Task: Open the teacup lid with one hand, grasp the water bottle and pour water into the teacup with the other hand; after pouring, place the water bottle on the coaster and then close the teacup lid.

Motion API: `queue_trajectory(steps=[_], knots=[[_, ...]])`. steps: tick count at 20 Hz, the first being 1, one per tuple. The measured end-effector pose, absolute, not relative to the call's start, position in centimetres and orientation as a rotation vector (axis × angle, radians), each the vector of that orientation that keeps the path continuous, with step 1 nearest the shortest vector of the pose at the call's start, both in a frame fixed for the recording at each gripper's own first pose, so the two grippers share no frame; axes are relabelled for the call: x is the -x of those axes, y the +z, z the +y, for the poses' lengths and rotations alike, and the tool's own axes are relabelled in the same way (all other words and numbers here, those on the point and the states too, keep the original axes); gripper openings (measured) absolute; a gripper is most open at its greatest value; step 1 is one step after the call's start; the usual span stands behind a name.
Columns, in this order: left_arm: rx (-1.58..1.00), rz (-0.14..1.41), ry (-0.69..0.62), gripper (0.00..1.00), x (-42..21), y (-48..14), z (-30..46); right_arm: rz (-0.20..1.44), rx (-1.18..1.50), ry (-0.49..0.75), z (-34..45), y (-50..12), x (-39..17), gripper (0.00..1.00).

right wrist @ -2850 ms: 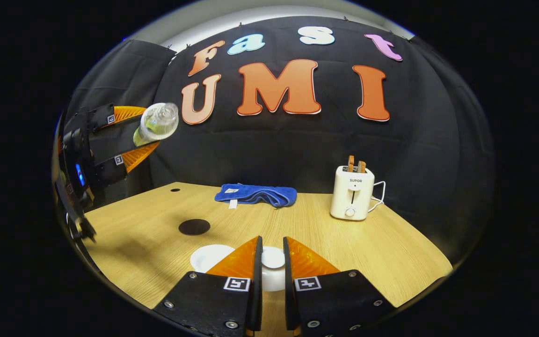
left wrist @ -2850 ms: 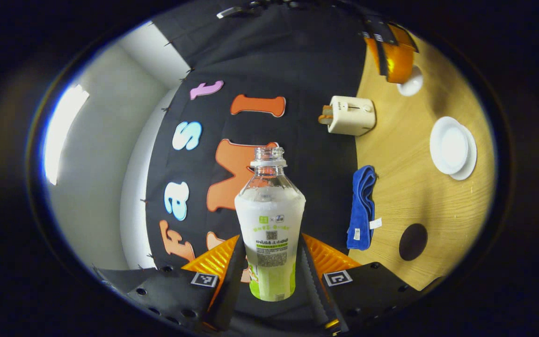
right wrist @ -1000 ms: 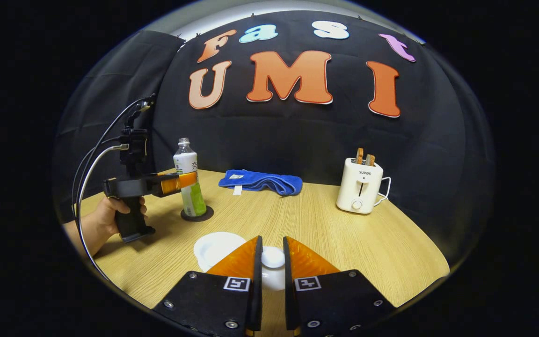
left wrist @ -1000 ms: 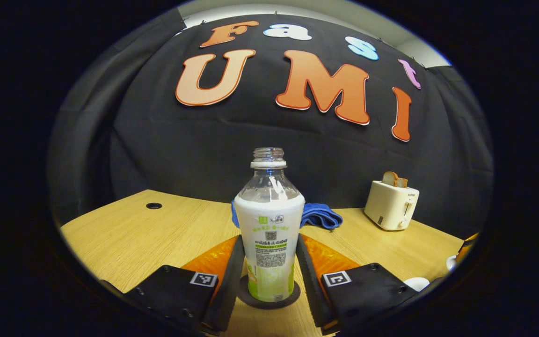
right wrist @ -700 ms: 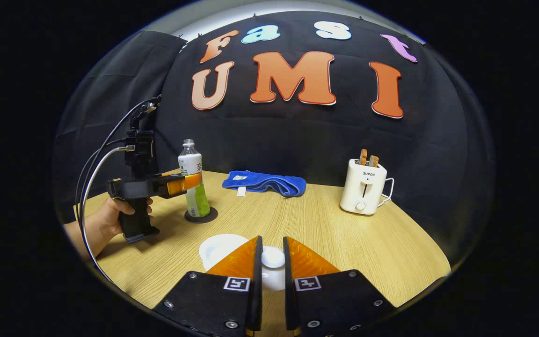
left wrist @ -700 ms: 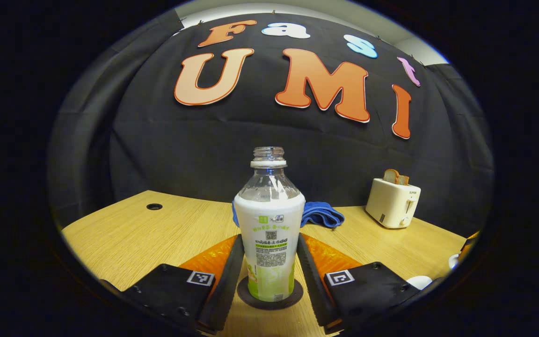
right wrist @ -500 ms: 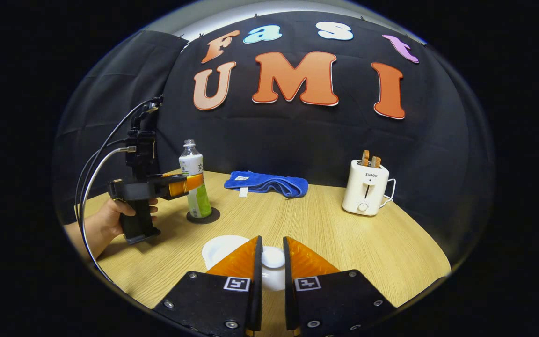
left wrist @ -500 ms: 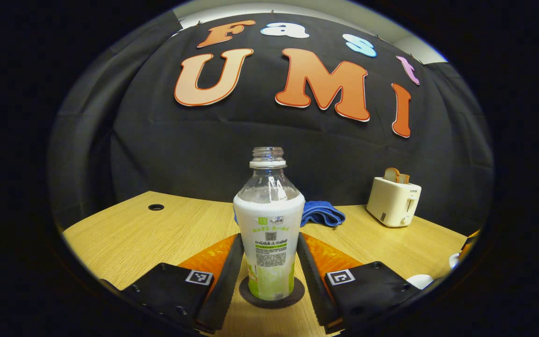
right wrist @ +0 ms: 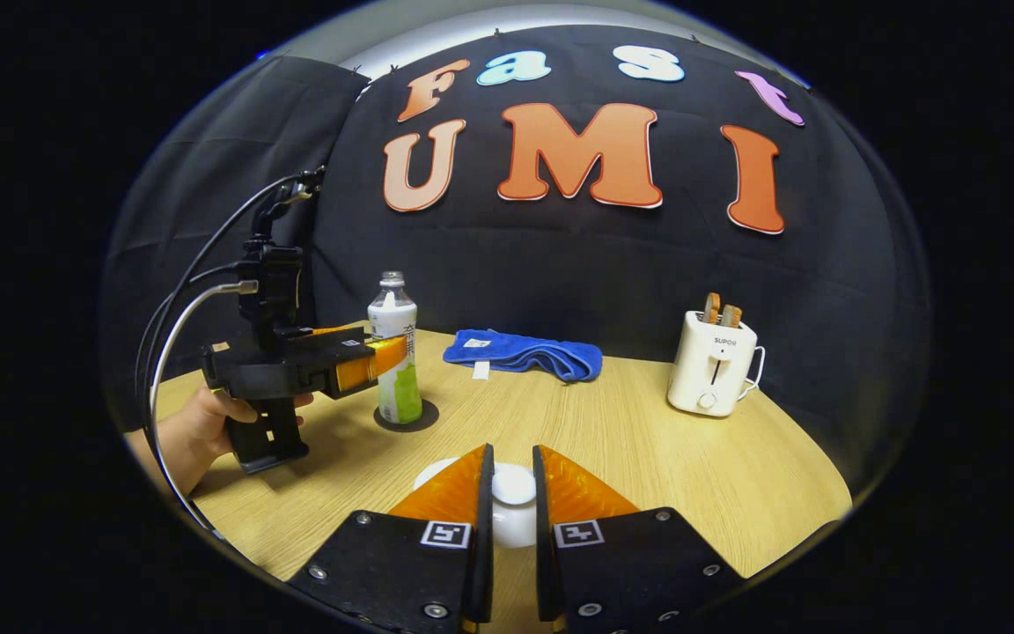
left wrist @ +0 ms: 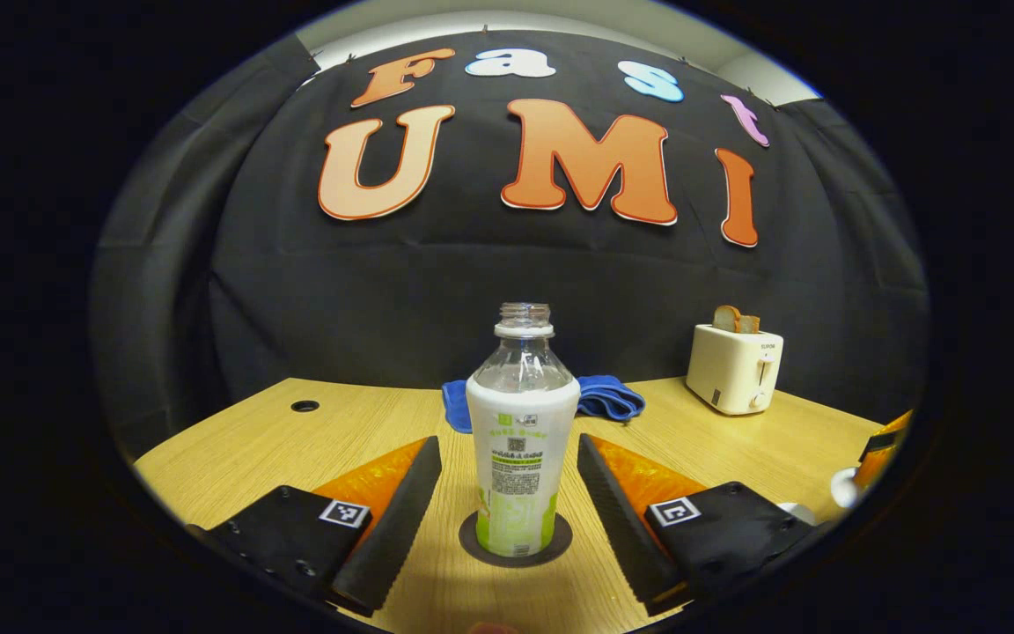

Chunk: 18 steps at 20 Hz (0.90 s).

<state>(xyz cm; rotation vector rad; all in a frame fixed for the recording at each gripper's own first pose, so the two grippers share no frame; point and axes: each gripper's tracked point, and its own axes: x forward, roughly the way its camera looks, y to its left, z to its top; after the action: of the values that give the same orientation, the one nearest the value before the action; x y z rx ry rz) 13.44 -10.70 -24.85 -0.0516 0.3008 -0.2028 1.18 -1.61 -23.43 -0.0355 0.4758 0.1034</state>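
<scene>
The water bottle (left wrist: 520,431), uncapped with a white and green label, stands upright on the round dark coaster (left wrist: 551,548). My left gripper (left wrist: 507,445) is open, its fingers (left wrist: 393,515) on either side of the bottle and apart from it. In the right gripper view the bottle (right wrist: 394,352), the coaster (right wrist: 423,416) and the left gripper (right wrist: 379,357) stand at the left. My right gripper (right wrist: 511,451) is shut on the knob of the white teacup lid (right wrist: 514,497). The white teacup (right wrist: 435,471) sits beside it, partly hidden by a finger.
A cream toaster (right wrist: 711,365) with toast stands at the back right of the wooden table (right wrist: 648,458). A folded blue cloth (right wrist: 525,355) lies at the back middle. A hand (right wrist: 194,431) holds the left gripper's handle. A small hole (left wrist: 303,406) marks the table's far left.
The left gripper set the bottle upright on the coaster, then opened and drew back a little. The right gripper stays shut on the lid.
</scene>
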Motion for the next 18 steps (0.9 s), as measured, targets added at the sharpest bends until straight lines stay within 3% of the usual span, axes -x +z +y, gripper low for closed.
queue_trajectory(steps=[18], knots=[[-0.019, 0.139, -0.15, 1.0, -6.8, -18.9, -7.4, 0.546, 0.05, 0.128, 1.4, -27.3, -3.3, 0.2]])
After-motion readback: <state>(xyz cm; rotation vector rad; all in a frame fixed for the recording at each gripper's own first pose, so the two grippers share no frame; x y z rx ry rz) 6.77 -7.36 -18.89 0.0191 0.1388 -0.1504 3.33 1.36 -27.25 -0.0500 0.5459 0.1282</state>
